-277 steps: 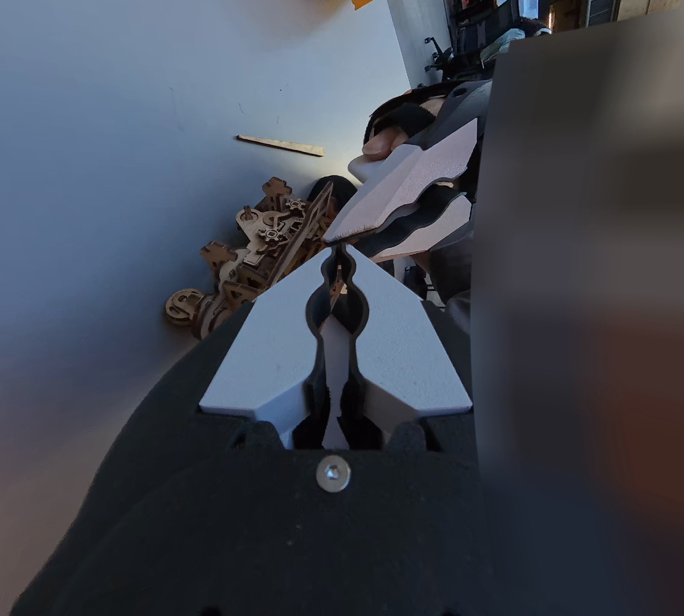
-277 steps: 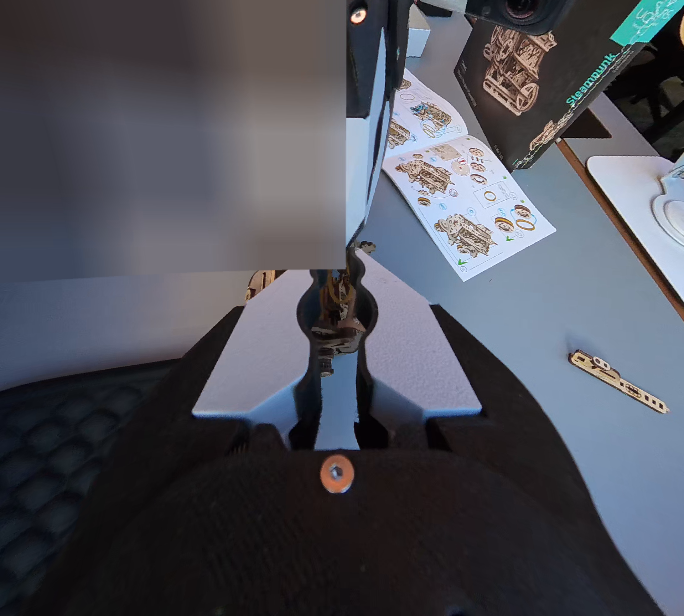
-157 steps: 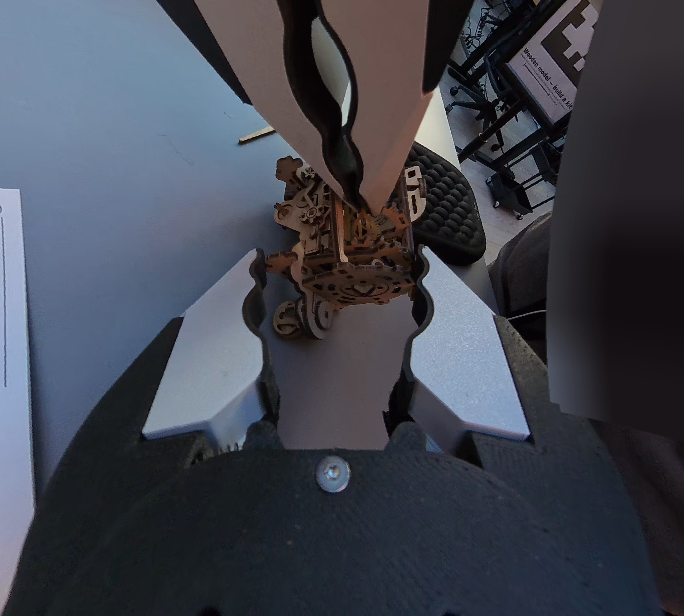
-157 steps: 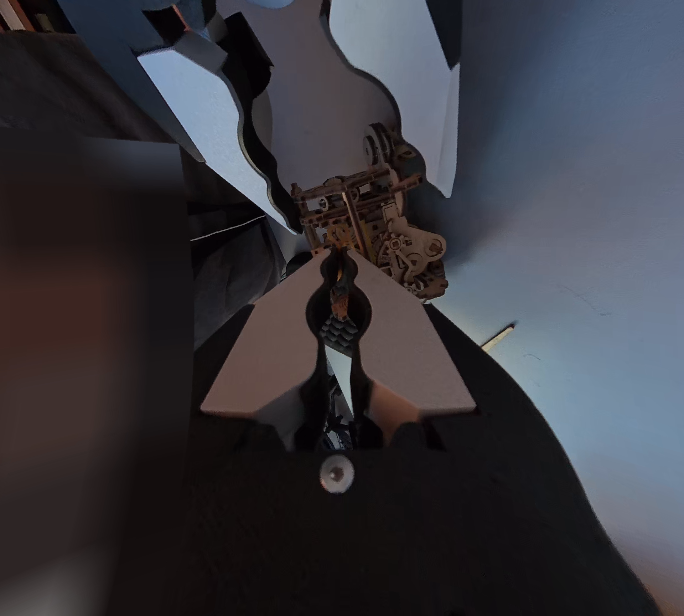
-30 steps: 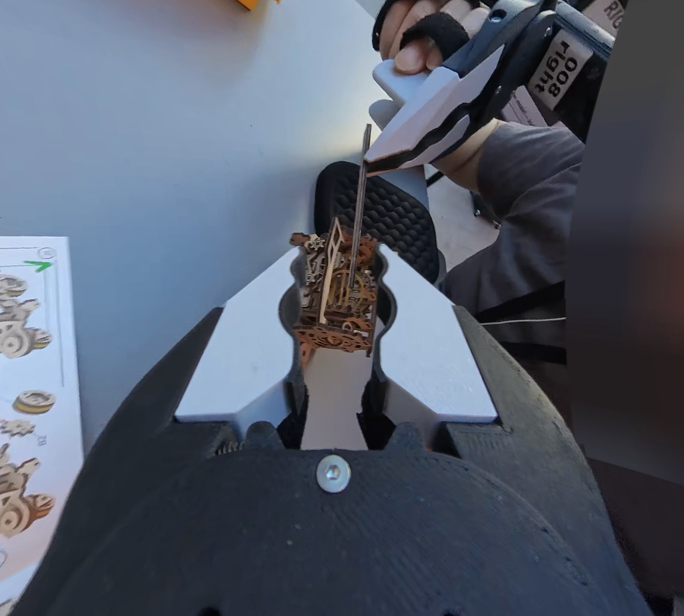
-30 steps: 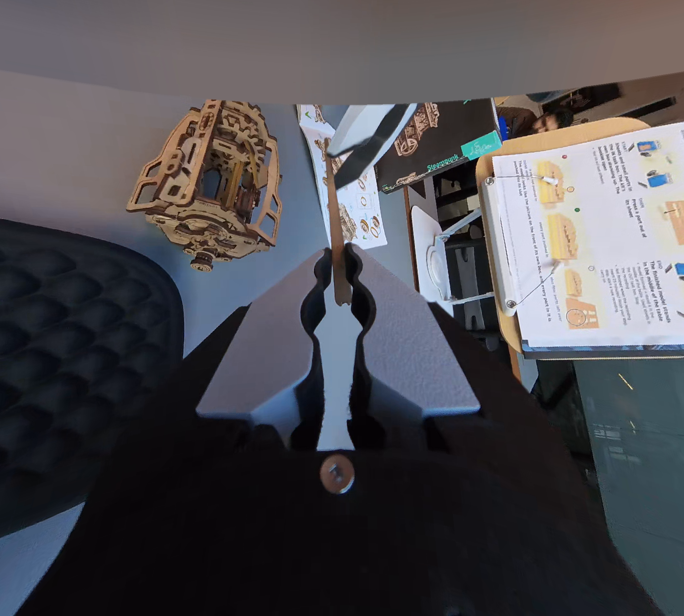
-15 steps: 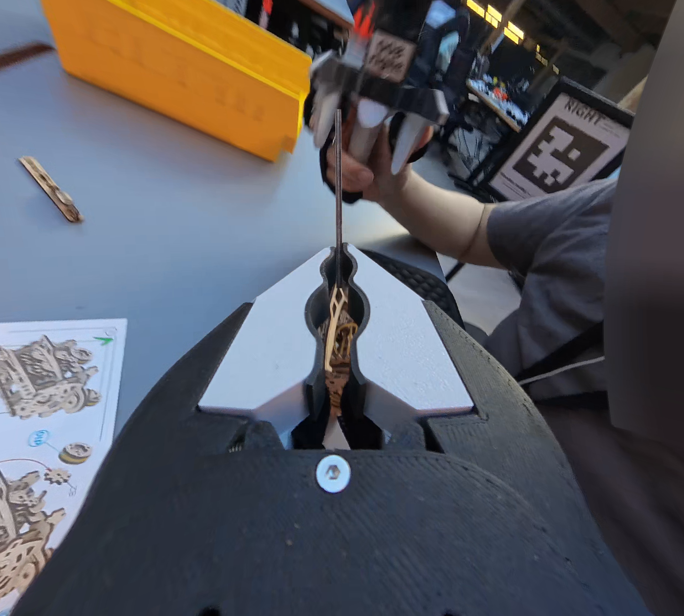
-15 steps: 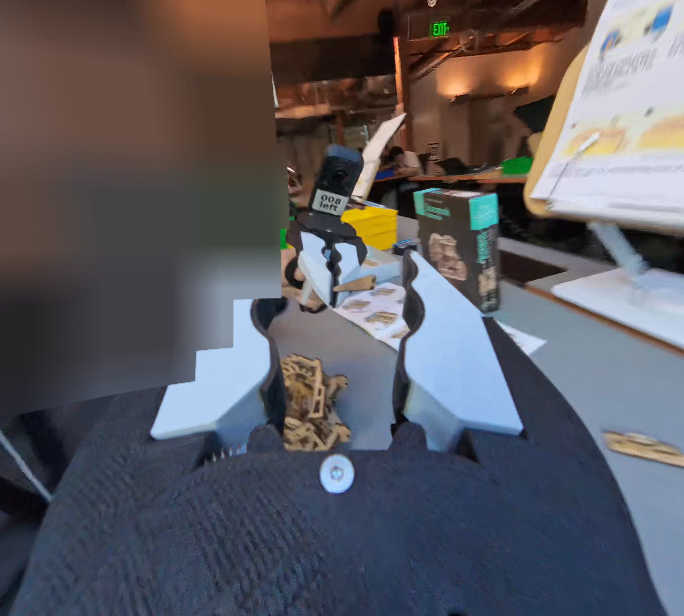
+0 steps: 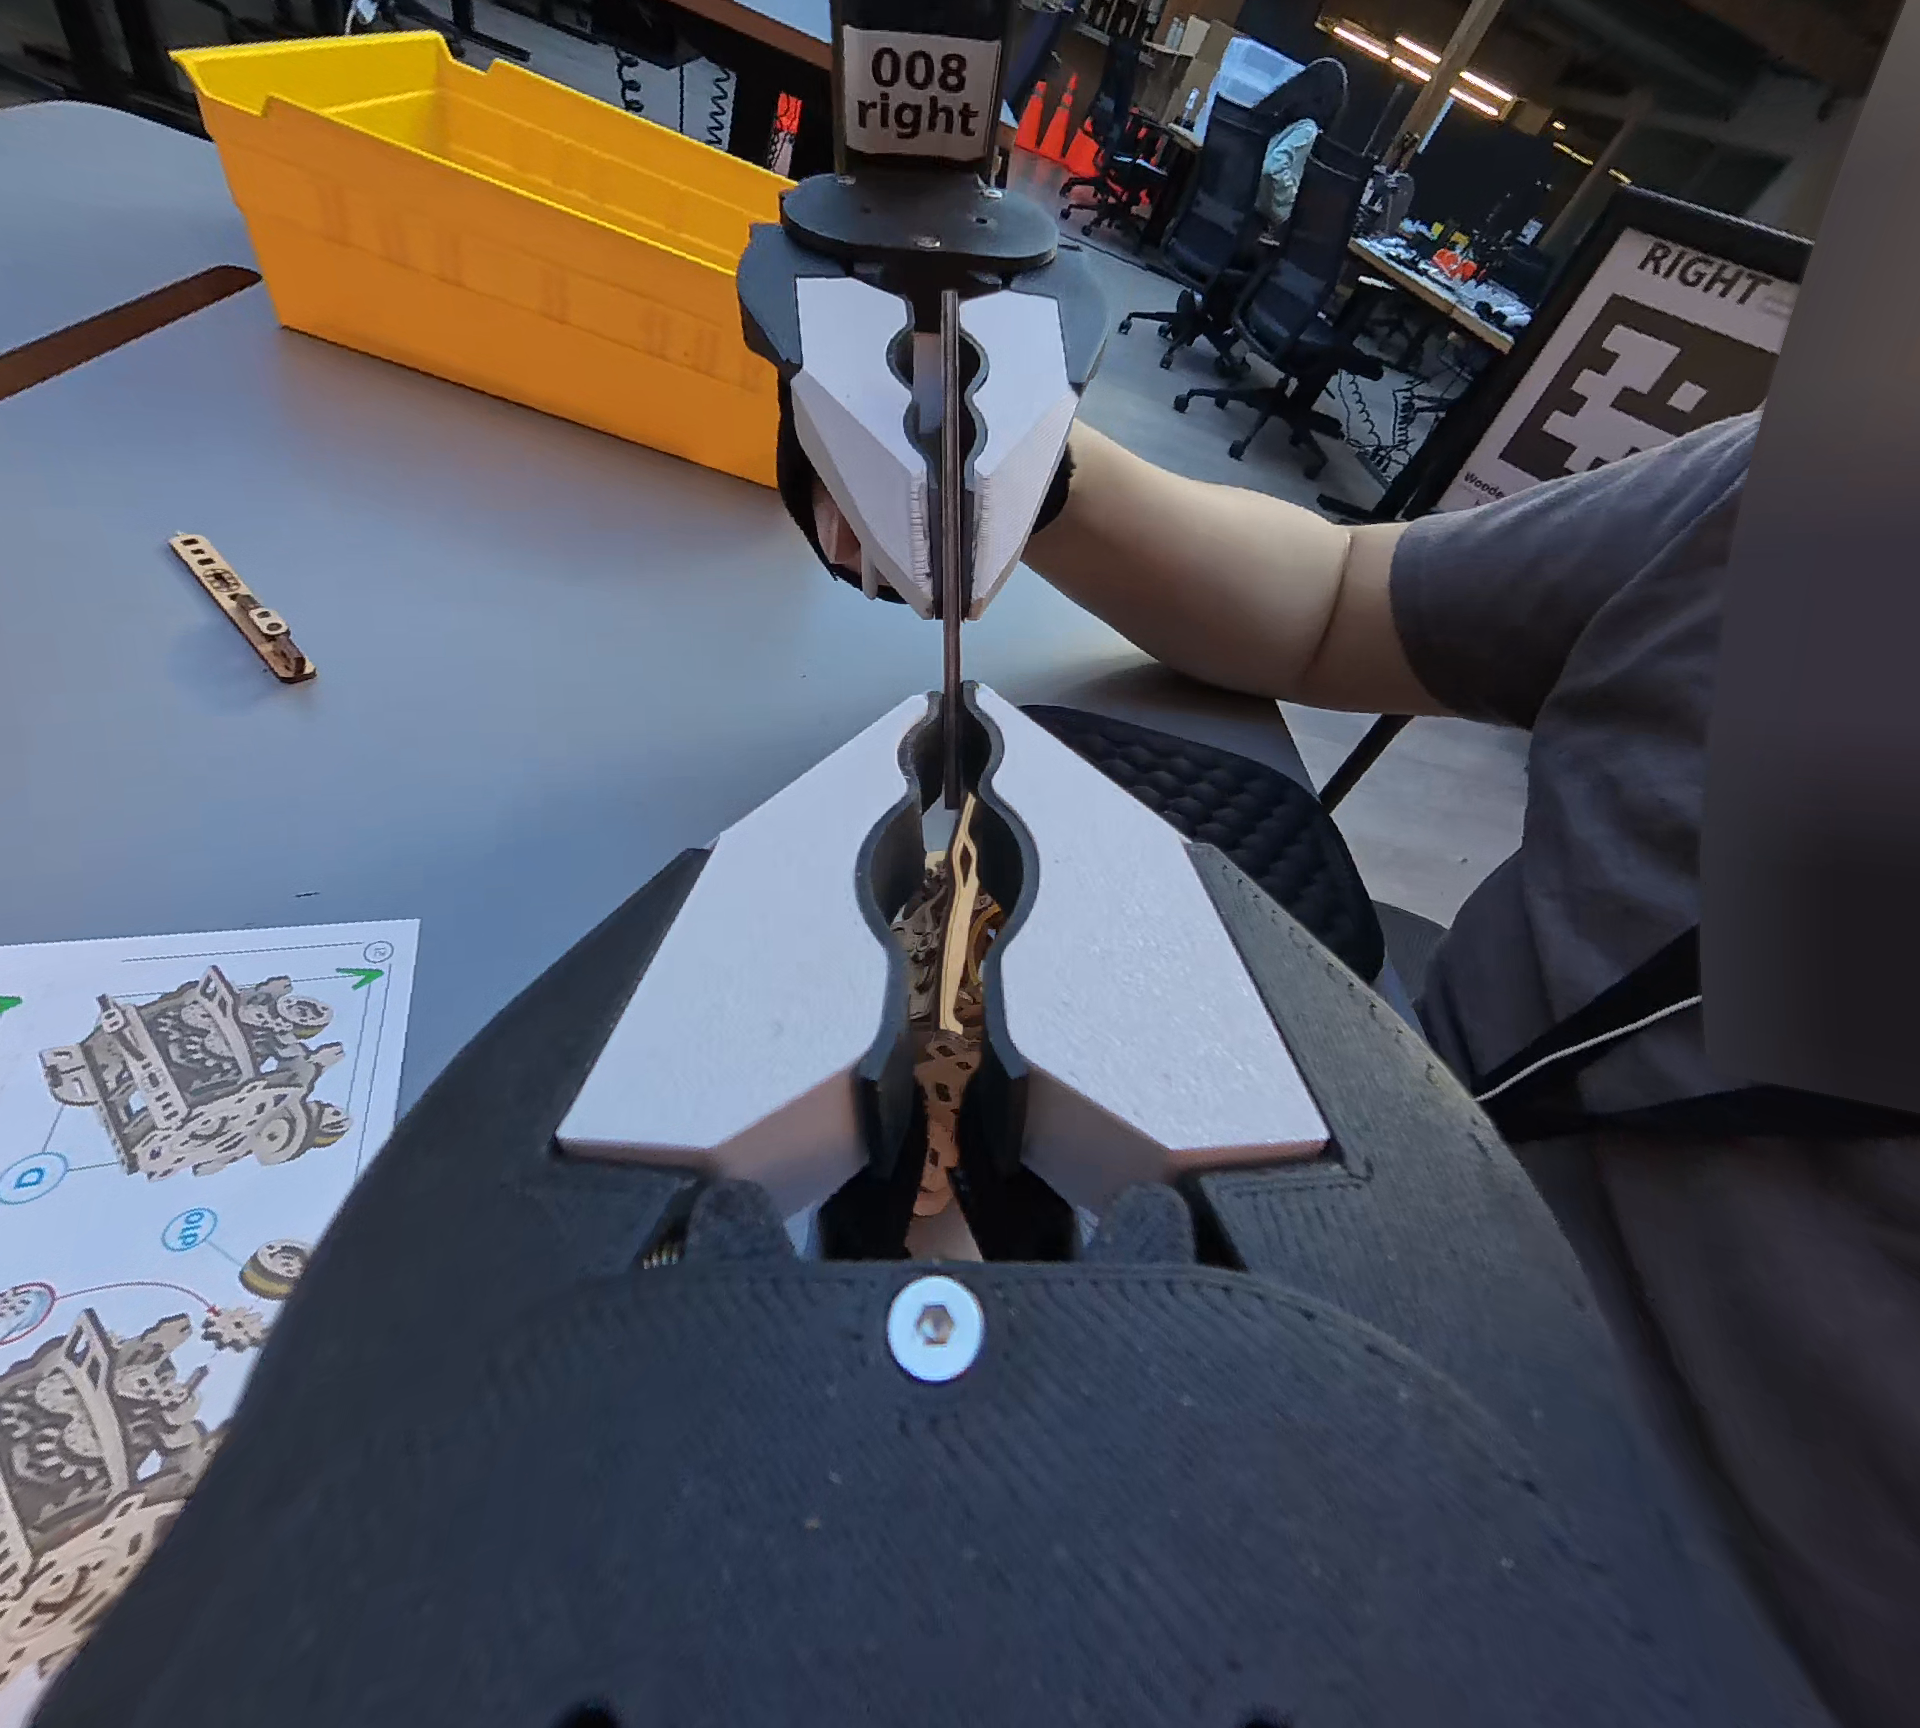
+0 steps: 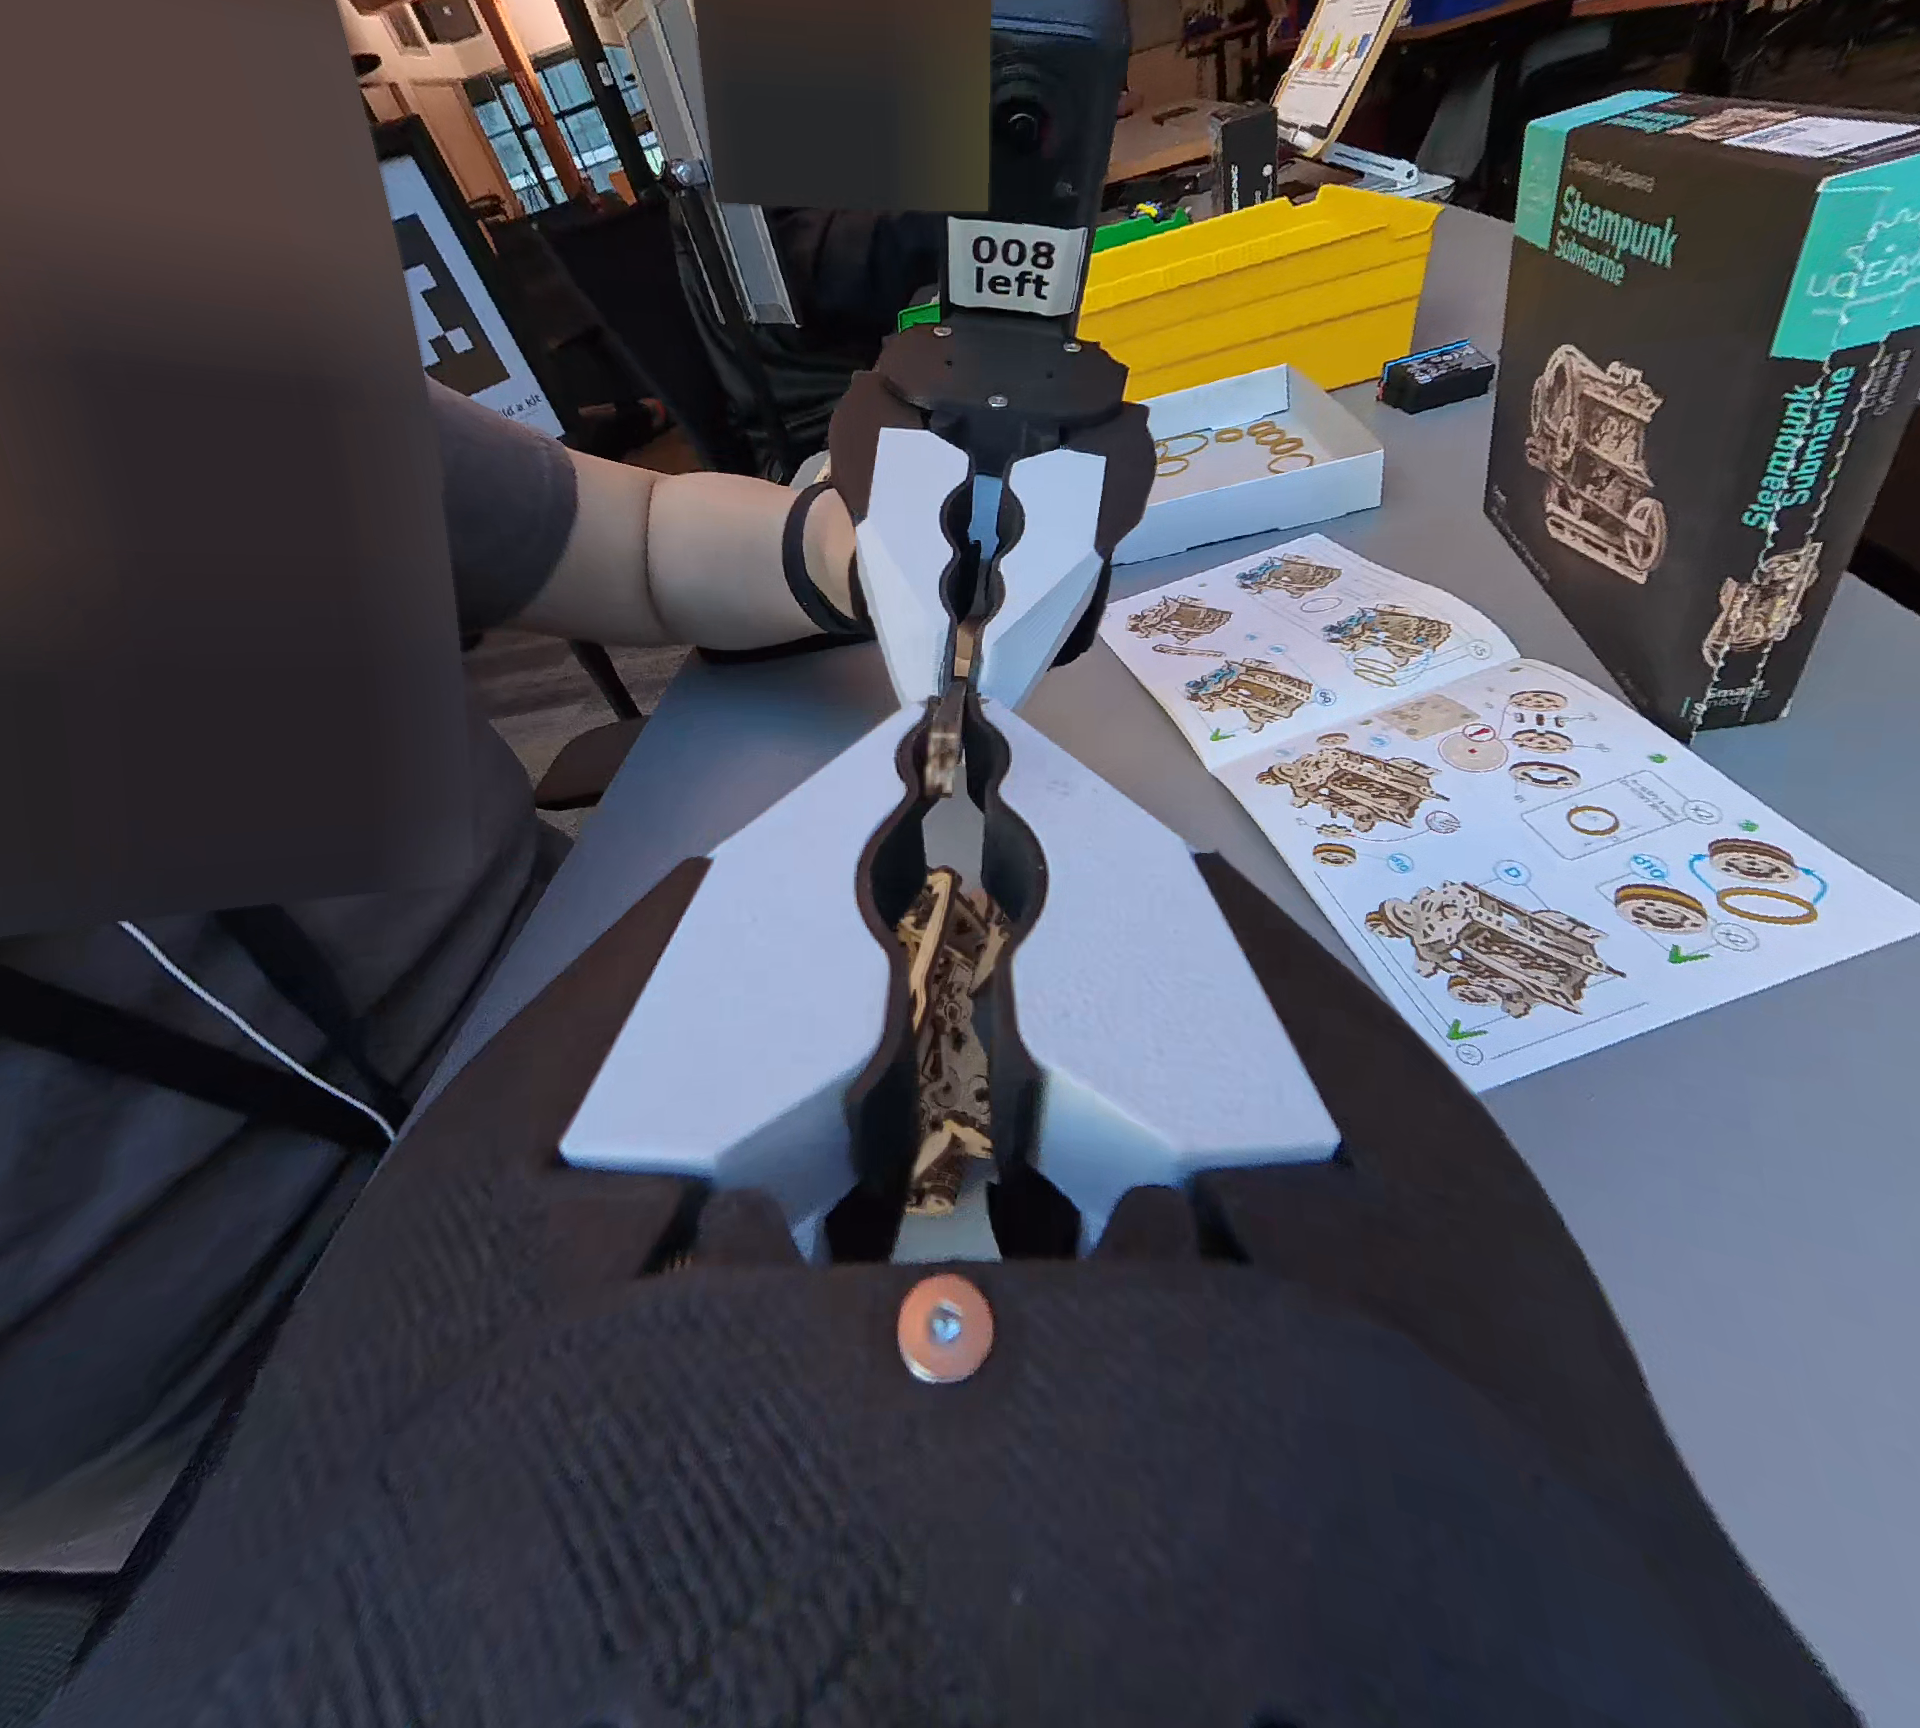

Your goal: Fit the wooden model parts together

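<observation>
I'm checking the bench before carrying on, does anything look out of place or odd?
One loose wooden strip lies alone on the grey table, apart from the model below both tools. A second wooden strip is pinched at both ends between the tools. Nothing looks spilled or broken.

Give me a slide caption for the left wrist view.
Both grippers pinch one thin wooden strip edge-on above the grey table.

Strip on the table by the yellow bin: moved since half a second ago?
No. The strip still lies flat on the table, in front of the bin's left end.
</observation>
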### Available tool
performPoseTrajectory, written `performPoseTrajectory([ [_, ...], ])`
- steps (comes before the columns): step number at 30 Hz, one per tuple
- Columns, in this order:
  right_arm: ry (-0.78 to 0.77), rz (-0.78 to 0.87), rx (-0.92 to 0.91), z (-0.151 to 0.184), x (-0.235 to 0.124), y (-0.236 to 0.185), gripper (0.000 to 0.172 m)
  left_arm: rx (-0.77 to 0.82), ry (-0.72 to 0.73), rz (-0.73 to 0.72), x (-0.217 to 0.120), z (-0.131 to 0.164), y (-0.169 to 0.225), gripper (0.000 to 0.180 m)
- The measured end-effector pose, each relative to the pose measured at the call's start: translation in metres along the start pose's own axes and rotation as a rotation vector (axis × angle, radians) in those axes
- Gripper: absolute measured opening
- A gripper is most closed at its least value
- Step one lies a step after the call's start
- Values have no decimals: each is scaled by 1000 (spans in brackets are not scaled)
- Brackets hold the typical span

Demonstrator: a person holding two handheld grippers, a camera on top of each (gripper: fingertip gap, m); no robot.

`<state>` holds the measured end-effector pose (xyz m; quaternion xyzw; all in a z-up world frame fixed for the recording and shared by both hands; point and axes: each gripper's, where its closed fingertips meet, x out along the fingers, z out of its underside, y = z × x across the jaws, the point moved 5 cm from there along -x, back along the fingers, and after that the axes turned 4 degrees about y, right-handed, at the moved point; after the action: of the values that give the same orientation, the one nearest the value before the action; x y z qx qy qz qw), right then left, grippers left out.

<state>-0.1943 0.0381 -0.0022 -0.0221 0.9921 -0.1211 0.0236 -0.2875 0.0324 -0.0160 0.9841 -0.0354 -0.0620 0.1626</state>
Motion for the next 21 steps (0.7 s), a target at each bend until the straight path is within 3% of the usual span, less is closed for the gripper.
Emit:
performPoseTrajectory([
  [6, -24, -3, 18, 2, 1, 5, 6, -19, -8, 6, 1, 6, -7, 0],
  [12, -69, 16, -20, 11, 0, 8, 0, 11, -31, 0, 3, 14, -11, 0],
  [13, -80, 16, -38, 10, -1, 8, 0, 13, -19, 11, 1, 13, -10, 15],
  [14, -105, 14, -61, 11, -3, 7, 0, 9, -17, 17, -1, 12, -11, 50],
  [15, -131, -11, -90, 11, -6, 3, 0, 11, -33, 38, -5, 14, -11, 68],
  [21, -267, -130, -329, 18, -11, -21, 1, 18, -169, 149, -15, 44, -2, 99],
])
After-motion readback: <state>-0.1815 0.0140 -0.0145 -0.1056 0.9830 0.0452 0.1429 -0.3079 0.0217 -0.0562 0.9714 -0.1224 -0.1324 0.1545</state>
